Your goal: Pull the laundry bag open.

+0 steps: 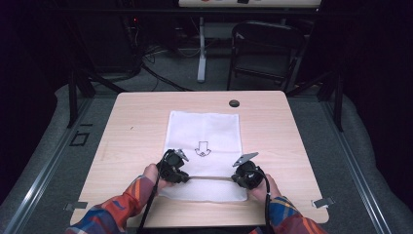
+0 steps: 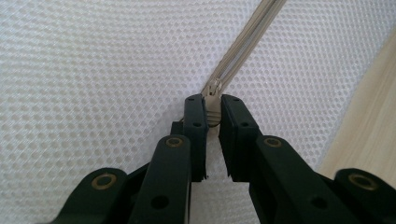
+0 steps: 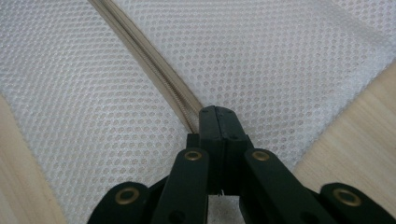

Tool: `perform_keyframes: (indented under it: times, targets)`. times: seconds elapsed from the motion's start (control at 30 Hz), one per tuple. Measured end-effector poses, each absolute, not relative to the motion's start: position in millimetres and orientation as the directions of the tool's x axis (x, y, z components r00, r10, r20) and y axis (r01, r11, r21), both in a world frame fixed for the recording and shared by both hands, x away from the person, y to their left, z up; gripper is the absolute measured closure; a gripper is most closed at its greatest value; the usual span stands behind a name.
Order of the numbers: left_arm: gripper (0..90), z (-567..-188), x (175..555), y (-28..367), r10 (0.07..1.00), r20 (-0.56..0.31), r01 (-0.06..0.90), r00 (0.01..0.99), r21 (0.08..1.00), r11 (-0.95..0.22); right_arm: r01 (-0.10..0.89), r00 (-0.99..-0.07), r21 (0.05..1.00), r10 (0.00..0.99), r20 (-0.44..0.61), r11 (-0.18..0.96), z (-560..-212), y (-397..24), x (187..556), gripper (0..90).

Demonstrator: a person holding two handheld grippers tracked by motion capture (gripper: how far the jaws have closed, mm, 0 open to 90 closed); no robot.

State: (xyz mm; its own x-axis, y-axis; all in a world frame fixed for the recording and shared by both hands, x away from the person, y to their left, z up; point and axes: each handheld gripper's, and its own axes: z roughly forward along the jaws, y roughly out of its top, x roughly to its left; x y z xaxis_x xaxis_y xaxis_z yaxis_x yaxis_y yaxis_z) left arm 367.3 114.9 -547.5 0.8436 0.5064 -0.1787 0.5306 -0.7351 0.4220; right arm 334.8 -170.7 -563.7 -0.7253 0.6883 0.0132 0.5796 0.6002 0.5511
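A white mesh bag (image 1: pixel 204 131) with a printed arrow lies flat on the wooden table (image 1: pixel 131 126). A beige zipper (image 1: pixel 209 178) runs across its near part. My left gripper (image 1: pixel 184 178) sits at the zipper's left end. In the left gripper view its jaws (image 2: pixel 213 109) are shut on the zipper pull (image 2: pixel 213 112), with the zipper (image 2: pixel 243 51) running away ahead. My right gripper (image 1: pixel 235 178) is at the zipper's right end. In the right gripper view its jaws (image 3: pixel 217 114) are pressed together on the end of the zipper (image 3: pixel 154 70) and the mesh (image 3: pixel 261 60).
A round grommet hole (image 1: pixel 234 103) sits near the table's far edge. Beyond the table stand a dark folding chair (image 1: pixel 265 48) and a white stand leg (image 1: pixel 201 48) among floor cables. Bare wood lies left and right of the bag.
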Motion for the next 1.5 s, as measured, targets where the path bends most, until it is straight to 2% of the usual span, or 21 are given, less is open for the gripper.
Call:
perform_keyframes:
  times: [1.5]
  targets:
    - [81.0,-533,362,183,0.610,-0.161,0.608,0.776,0.447,-0.656,0.586,-0.720,0.553,0.694,0.021,0.592,-564,-170,335,90.0]
